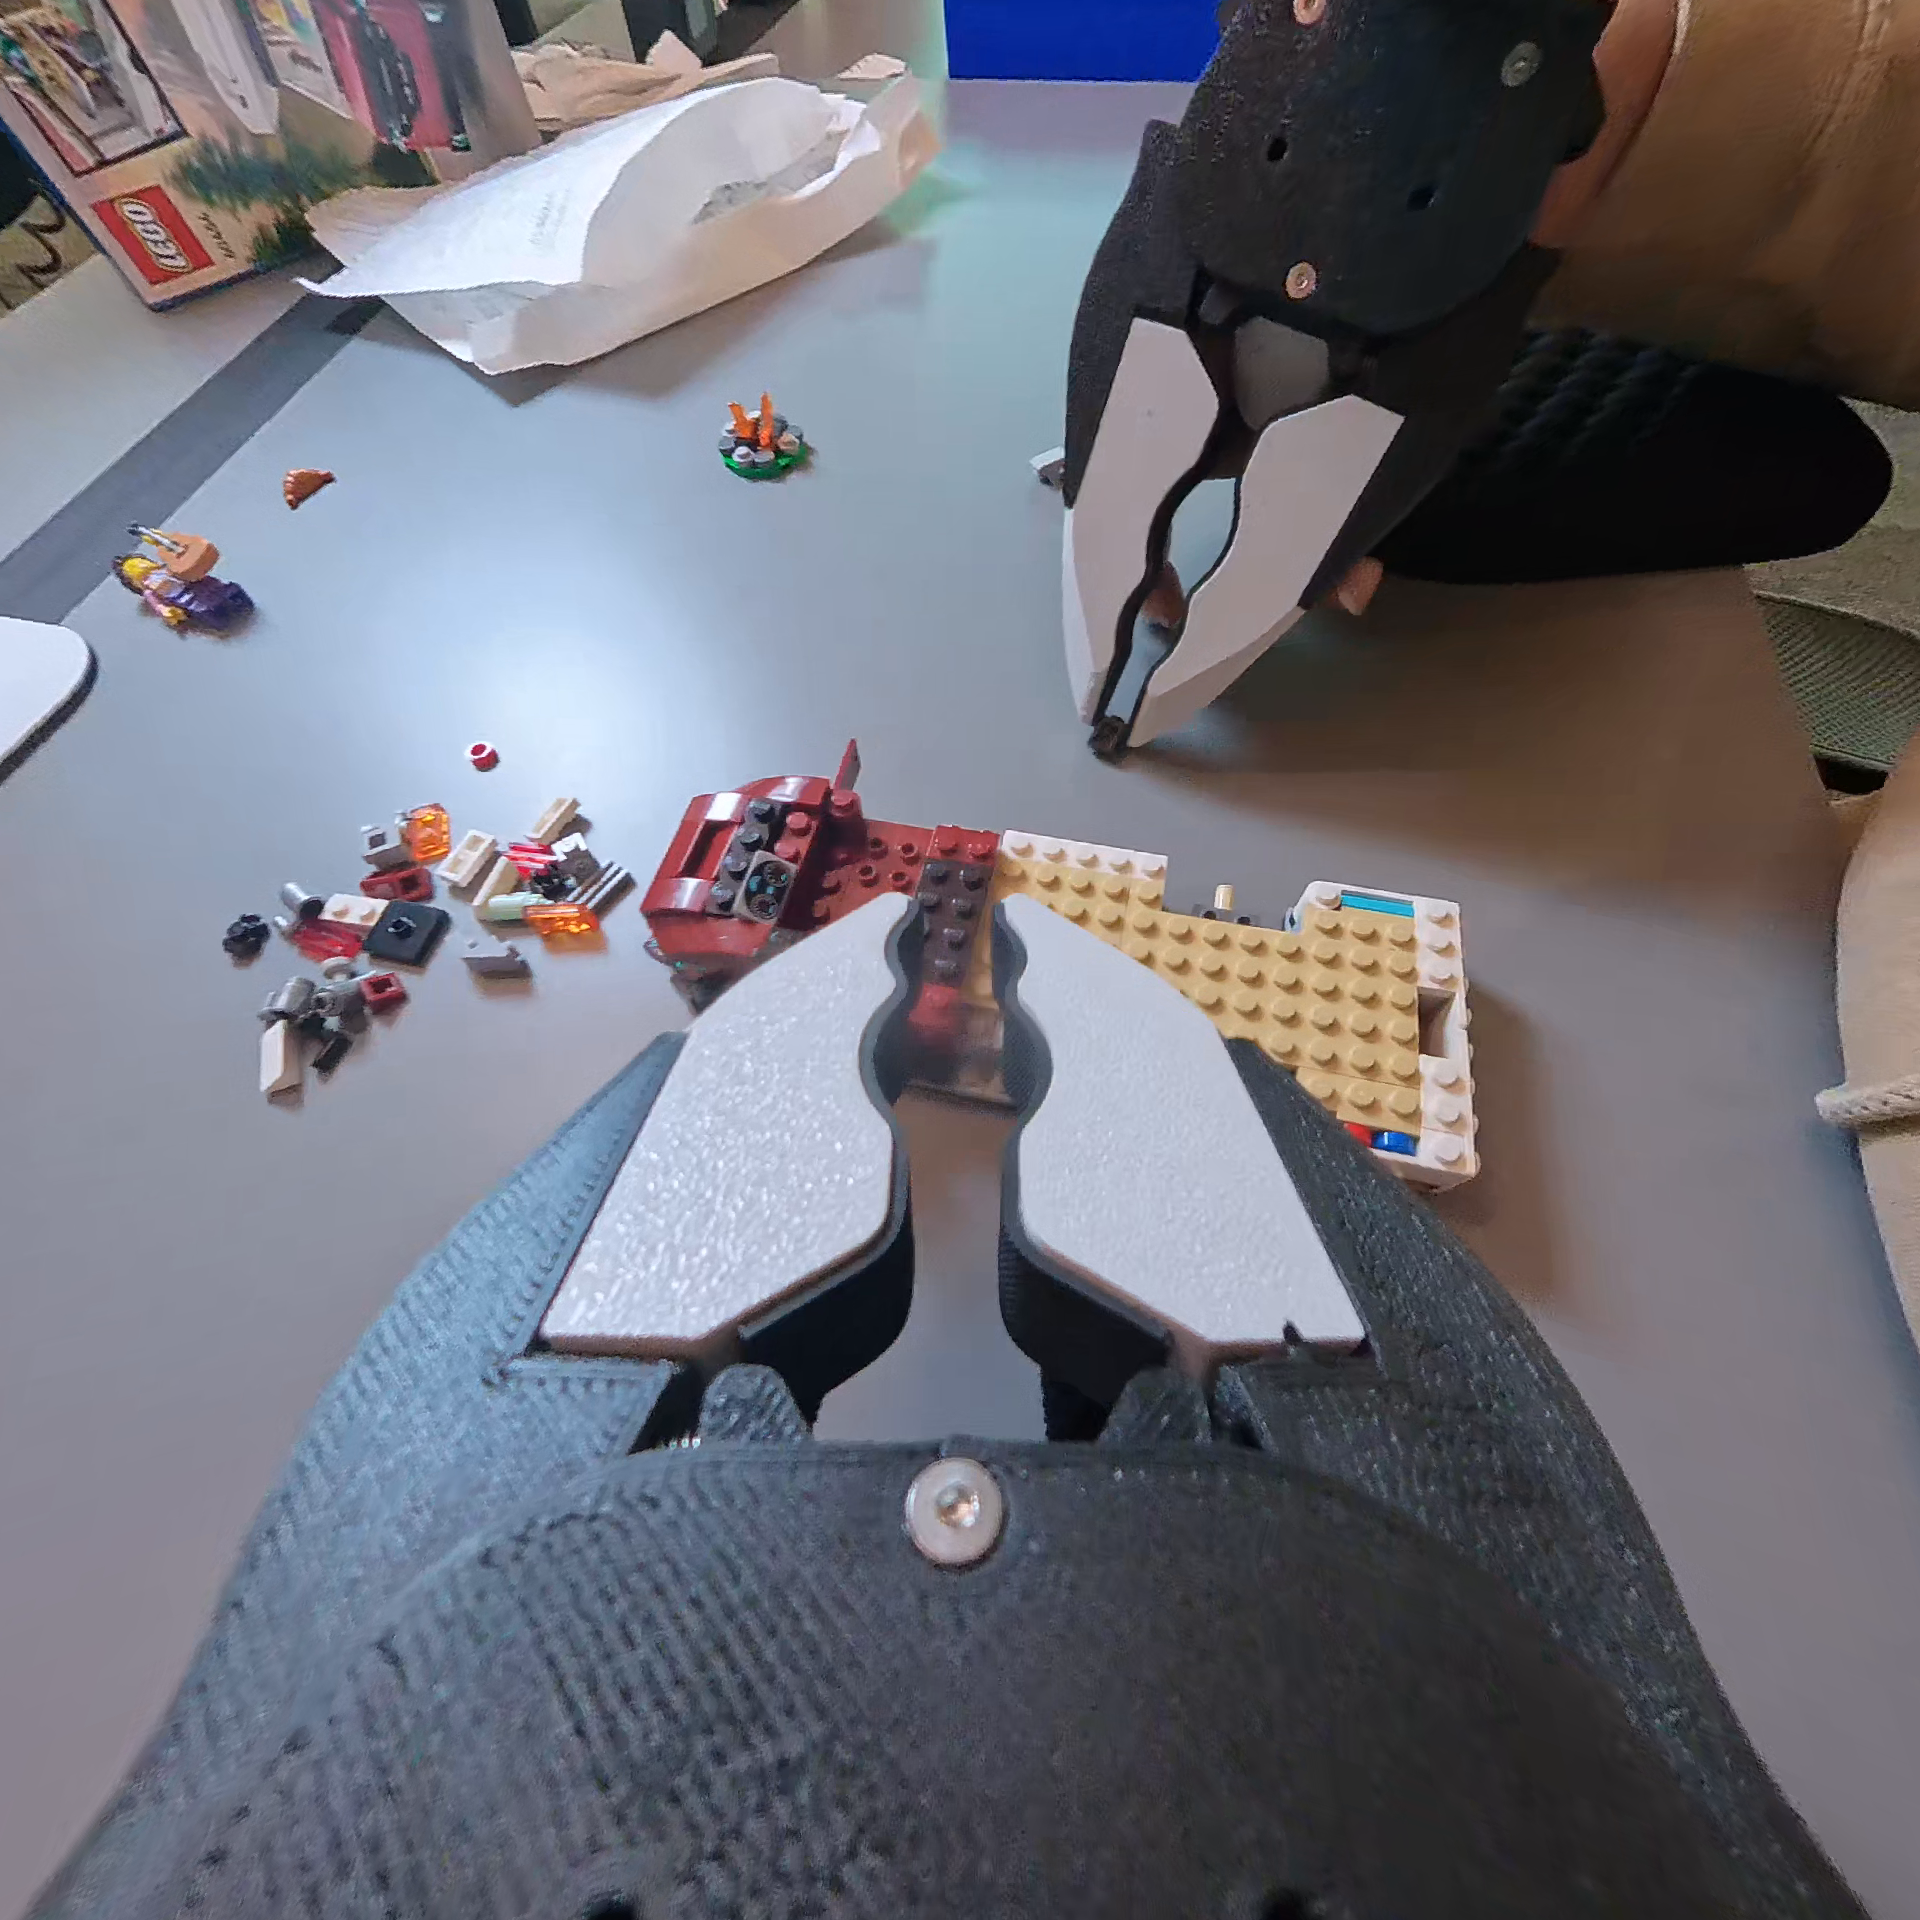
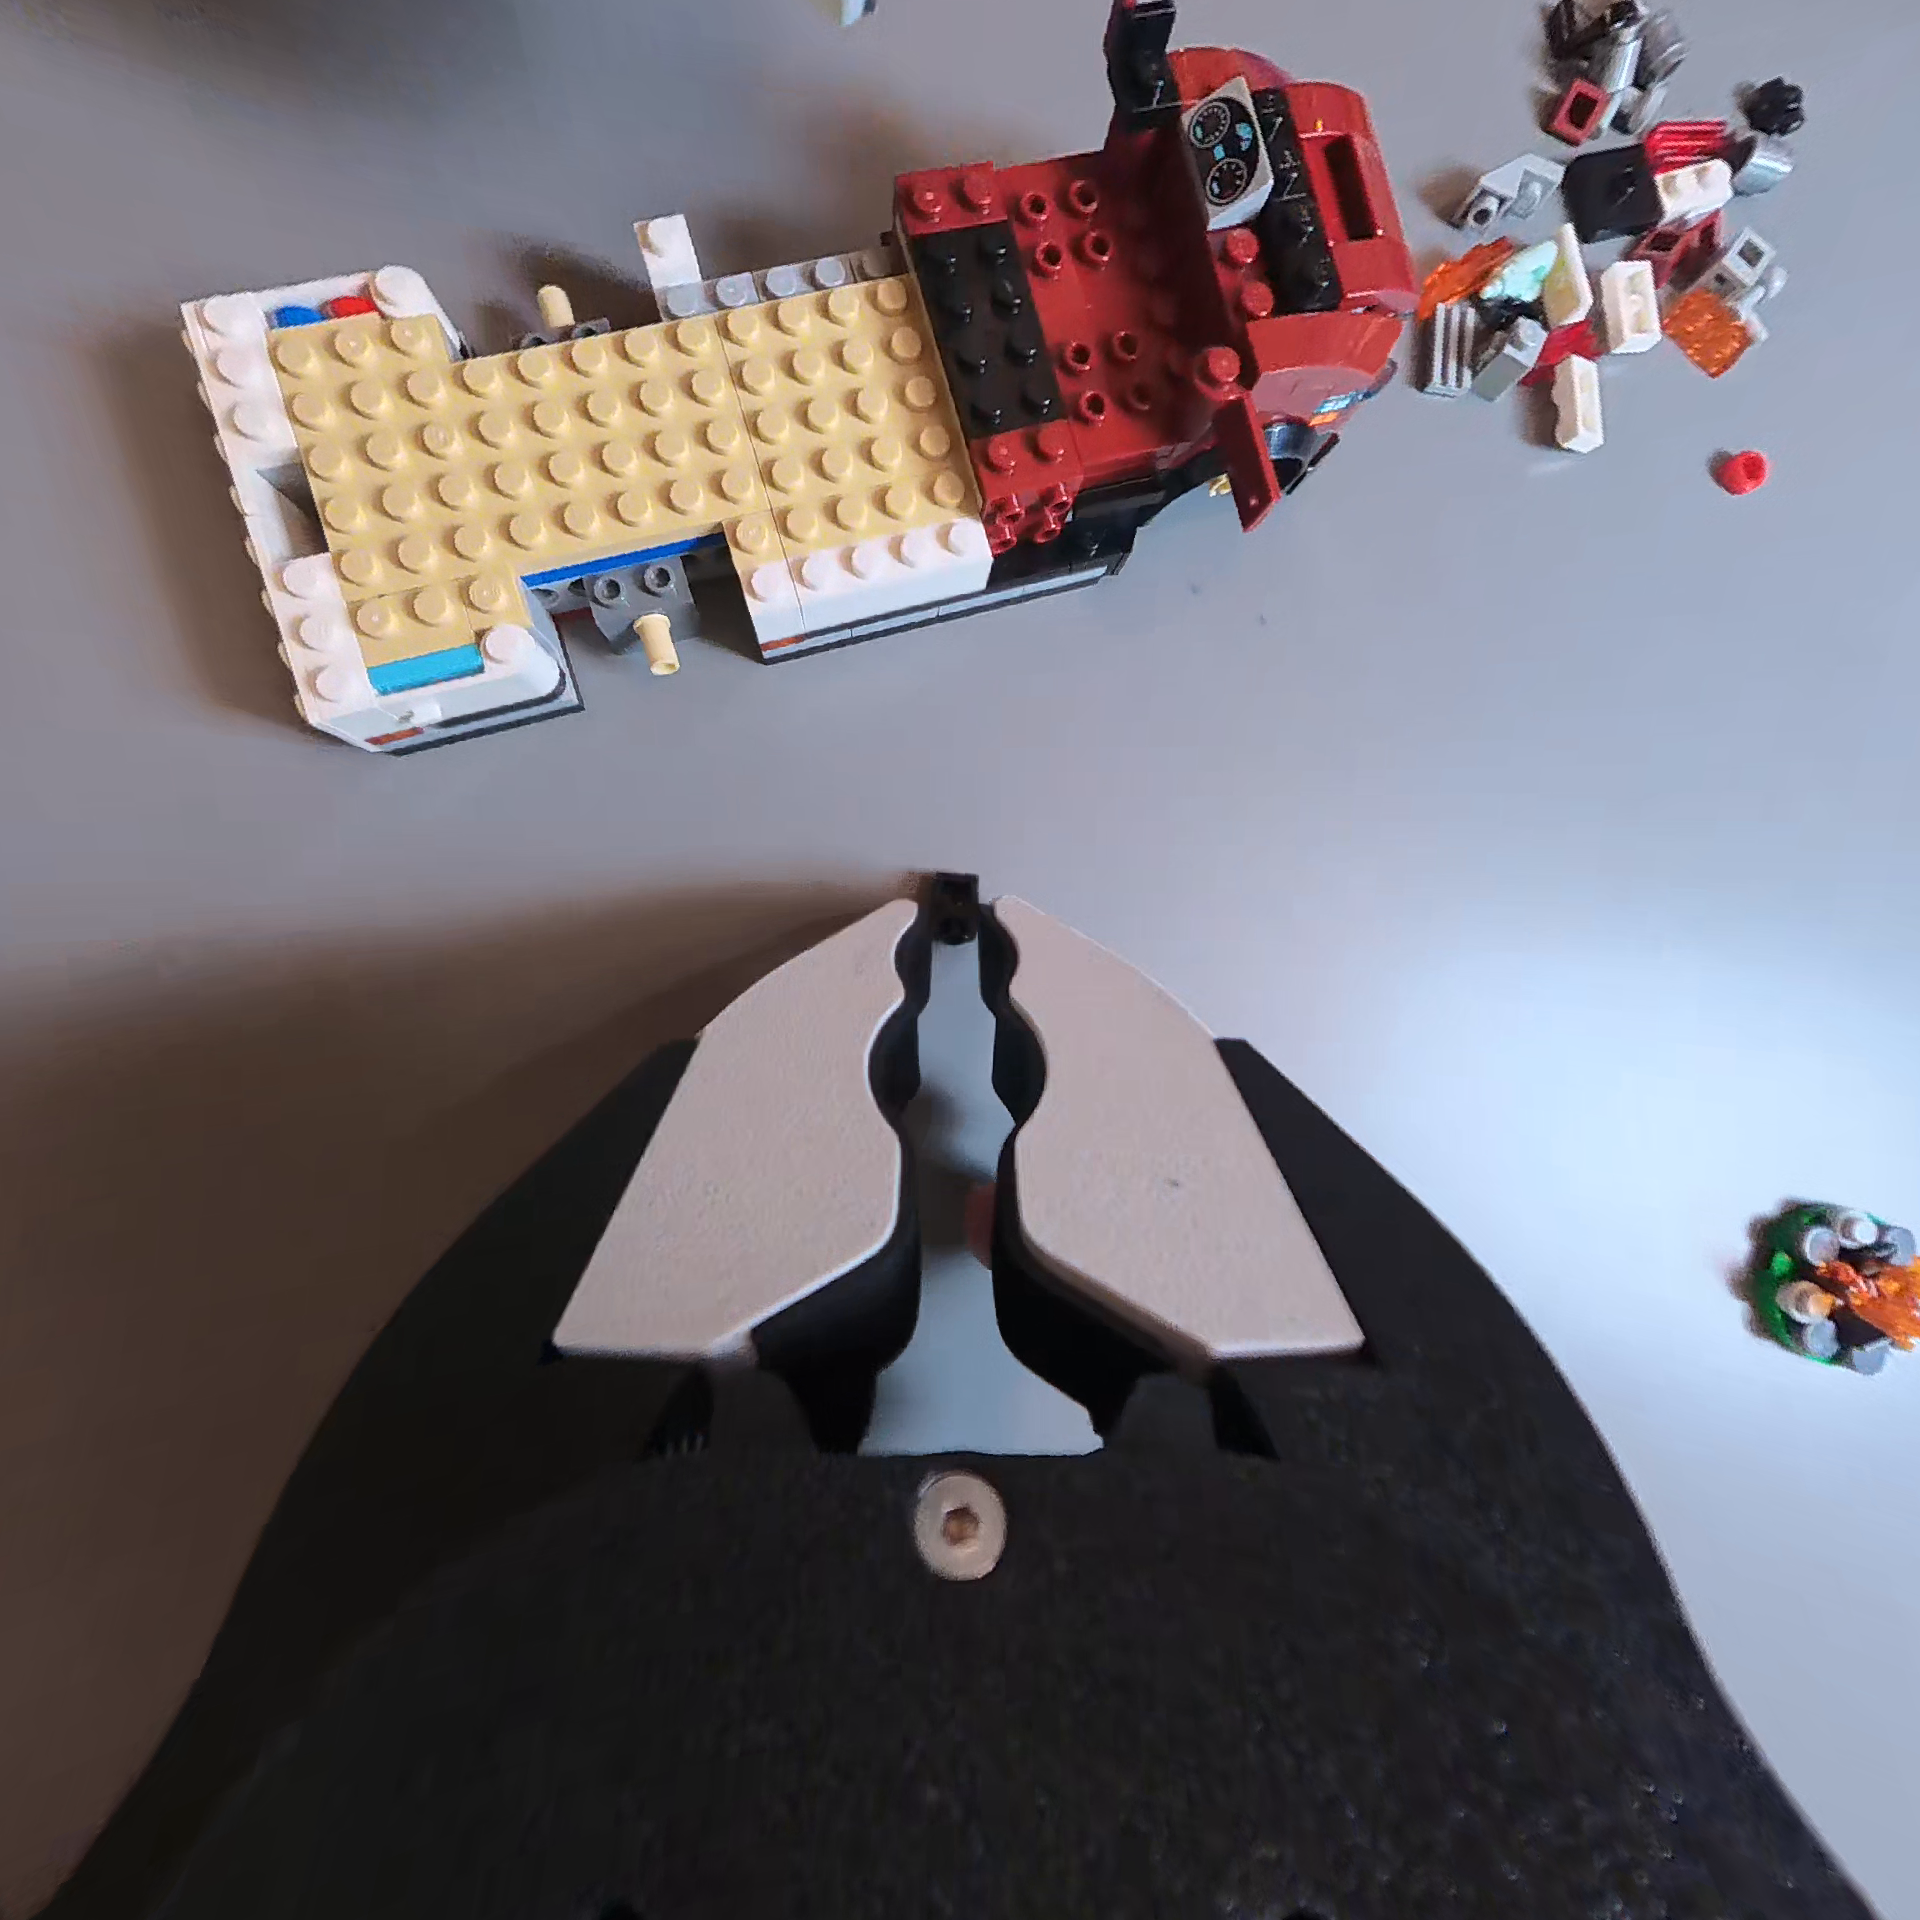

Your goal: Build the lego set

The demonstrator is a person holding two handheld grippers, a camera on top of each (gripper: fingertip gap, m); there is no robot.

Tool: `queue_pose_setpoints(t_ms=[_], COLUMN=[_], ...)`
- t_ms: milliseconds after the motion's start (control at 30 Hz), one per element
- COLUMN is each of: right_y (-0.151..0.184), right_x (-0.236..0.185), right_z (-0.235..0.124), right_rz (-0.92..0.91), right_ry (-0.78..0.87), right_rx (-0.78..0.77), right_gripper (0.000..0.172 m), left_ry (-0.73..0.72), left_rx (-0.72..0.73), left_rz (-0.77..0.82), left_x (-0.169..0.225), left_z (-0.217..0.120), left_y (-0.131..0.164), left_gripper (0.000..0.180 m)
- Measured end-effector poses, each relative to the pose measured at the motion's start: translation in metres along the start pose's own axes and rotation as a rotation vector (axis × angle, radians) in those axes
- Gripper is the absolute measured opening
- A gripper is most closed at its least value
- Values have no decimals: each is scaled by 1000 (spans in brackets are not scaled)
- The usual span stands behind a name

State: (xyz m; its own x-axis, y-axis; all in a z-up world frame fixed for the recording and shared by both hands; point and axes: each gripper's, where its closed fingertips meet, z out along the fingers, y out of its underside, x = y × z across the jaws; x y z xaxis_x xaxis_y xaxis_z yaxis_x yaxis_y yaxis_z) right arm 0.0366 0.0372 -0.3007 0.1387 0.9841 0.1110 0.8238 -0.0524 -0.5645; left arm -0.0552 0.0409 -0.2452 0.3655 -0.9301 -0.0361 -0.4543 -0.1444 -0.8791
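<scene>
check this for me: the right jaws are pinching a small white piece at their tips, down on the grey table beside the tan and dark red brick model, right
Not white. The right wrist view shows the right gripper pinching a small black piece at its tips, low over the grey table, beside the tan and dark red brick model.

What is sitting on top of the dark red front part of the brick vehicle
On the dark red cab sit a black studded plate and a printed dial tile. Its underside is hidden.
</scene>
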Motion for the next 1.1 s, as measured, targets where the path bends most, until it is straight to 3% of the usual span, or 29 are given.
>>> queue_pose_setpoints(t_ms=[300, 467, 600, 767, 967, 1100], right_y=[-11, -42, -64, -77, -82, -82], right_x=[4, 12, 9, -2, -10, -13], right_z=[-1, -20, -39, -50, -52, -52], right_rz=[-26, -80, -207, -400, -630, -652], right_ry=[72, 185, 289, 420, 574, 592], right_rx=[92, 327, 485, 545, 502, 509], right_gripper=[8, 8, 8, 8, 8, 8], left_ry=[70, 123, 203, 271, 320, 295], left_rx=[-7, 24, 131, 199, 211, 230], left_rz=[-63, -225, -399, -493, -458, -351], left_x=[21, 24, 27, 32, 43, 45], left_z=[23, 35, 33, 29, 28, 26], left_y=[-9, -18, -37, -48, -52, -52], left_gripper=[9, 14, 15, 13, 7, 5])
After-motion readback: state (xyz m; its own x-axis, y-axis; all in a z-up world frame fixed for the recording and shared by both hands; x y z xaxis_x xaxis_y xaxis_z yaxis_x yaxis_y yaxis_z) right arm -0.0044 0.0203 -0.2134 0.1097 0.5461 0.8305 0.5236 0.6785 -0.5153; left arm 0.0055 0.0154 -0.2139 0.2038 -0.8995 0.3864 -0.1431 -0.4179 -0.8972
